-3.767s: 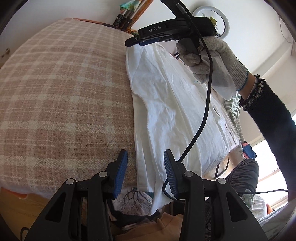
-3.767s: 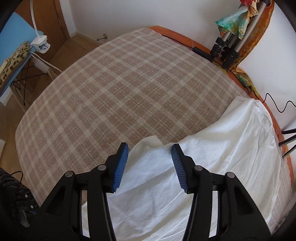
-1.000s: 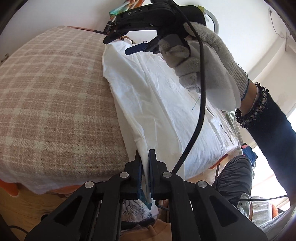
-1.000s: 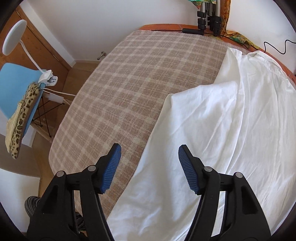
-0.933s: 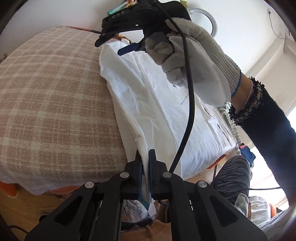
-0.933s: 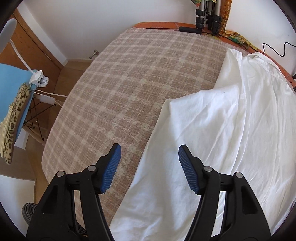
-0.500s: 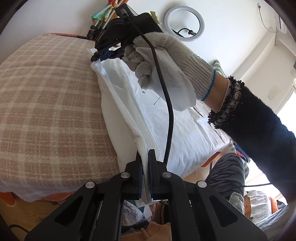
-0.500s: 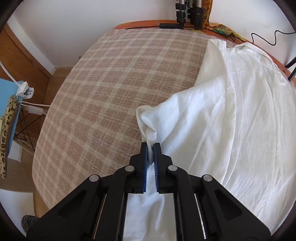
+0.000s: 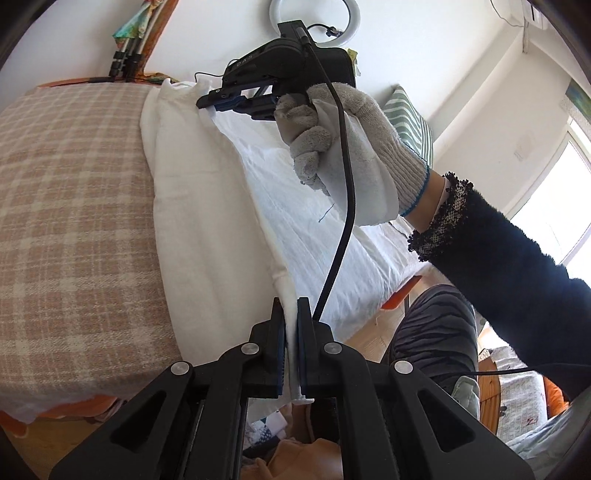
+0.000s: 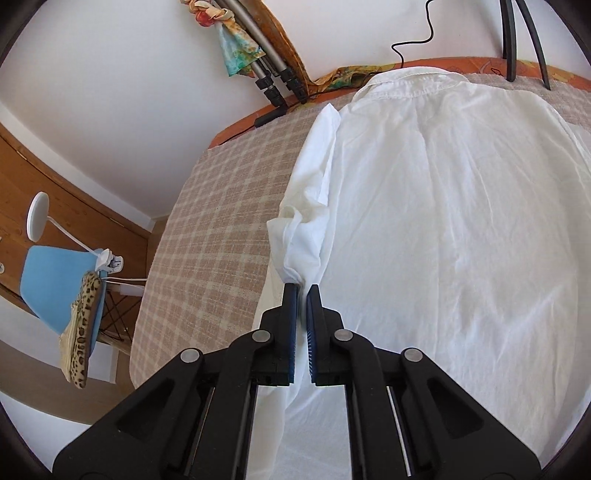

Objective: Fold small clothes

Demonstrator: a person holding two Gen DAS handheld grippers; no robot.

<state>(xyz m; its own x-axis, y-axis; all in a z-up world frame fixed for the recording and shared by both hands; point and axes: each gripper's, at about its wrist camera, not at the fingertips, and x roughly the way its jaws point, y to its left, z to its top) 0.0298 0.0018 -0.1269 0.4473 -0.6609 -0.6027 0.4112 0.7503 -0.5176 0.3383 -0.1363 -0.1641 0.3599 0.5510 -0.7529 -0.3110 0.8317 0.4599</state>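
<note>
Jaws of both grippers pinch the white shirt (image 10: 443, 221); the gloved right hand (image 9: 343, 136) angles its gripper downward.

plaid bedspread (image 10: 207, 229), ring light (image 9: 314, 16), blue chair (image 10: 51, 273)

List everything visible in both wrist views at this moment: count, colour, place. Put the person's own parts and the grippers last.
shirt: one, white, spread on the bed, collar toward the far wall
plaid blanket: one, beige and cream, covering the bed
tripod legs: one set, grey and black, against the wall past the bed's far edge
ring light: one, white, by the far wall
chair: one, blue, beside the bed, leopard-print item on it
lamp: one, white, clipped at the chair
striped cushion: one, green and white, beyond the bed
gloved hand: one, grey-white glove, dark sleeve, holding the right gripper
left gripper: black, blue pads, shut on the shirt's edge
right gripper: black, blue pads, shut on the shirt's side fold
</note>
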